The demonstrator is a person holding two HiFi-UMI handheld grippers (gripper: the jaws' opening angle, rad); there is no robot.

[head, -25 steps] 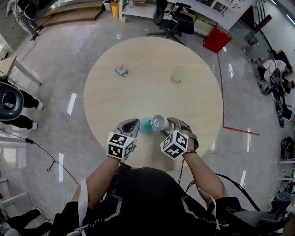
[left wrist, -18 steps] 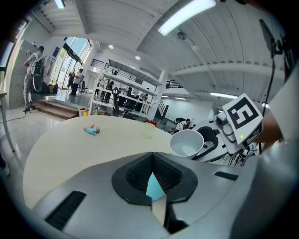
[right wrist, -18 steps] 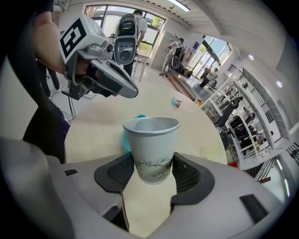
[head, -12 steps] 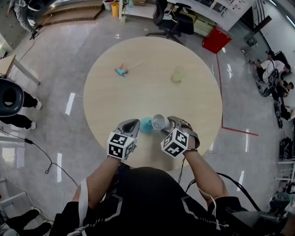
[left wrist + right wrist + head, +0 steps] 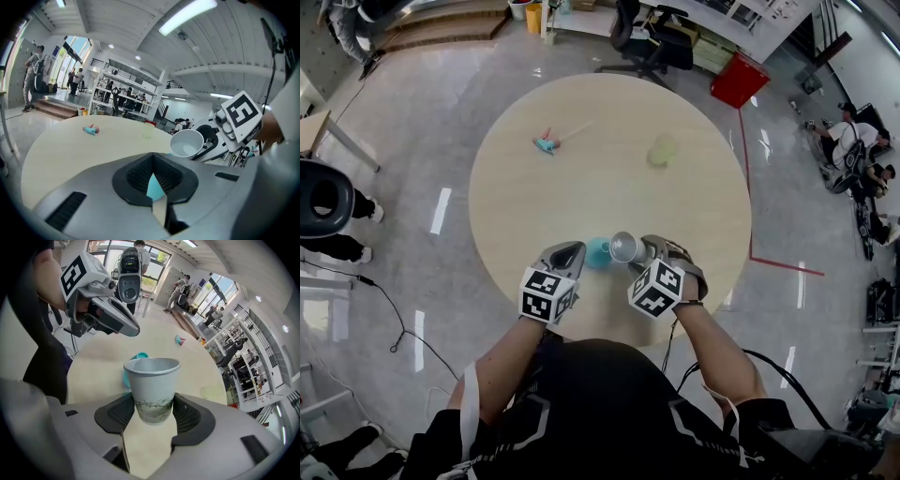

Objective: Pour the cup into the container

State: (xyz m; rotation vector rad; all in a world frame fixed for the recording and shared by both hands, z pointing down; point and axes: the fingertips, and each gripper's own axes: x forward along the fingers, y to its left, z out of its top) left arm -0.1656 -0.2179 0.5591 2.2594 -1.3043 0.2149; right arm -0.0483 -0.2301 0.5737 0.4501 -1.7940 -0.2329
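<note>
Standing table: one round pale wooden table (image 5: 609, 187), and everything else sits on or above it.
Grippers: two. The left gripper (image 5: 573, 251) has its tongs pressed together on nothing; the right gripper (image 5: 639, 251) pinches the cup by its lower half.
Cup: one white paper cup (image 5: 153, 387), tilted with its mouth toward the left gripper, held off the table just right of the container.
Container: one small round teal container (image 5: 596, 253), on the table's near side between the two grippers.
Far-side bits: two, a small teal-and-pink item (image 5: 546, 143) and a pale yellow-green see-through object (image 5: 662, 150), well apart.
Views: only the right gripper view shows the cup's leaf print. Only the left gripper view looks into the cup, and it shows the container as a teal sliver. Only the head view shows the container whole.
</note>
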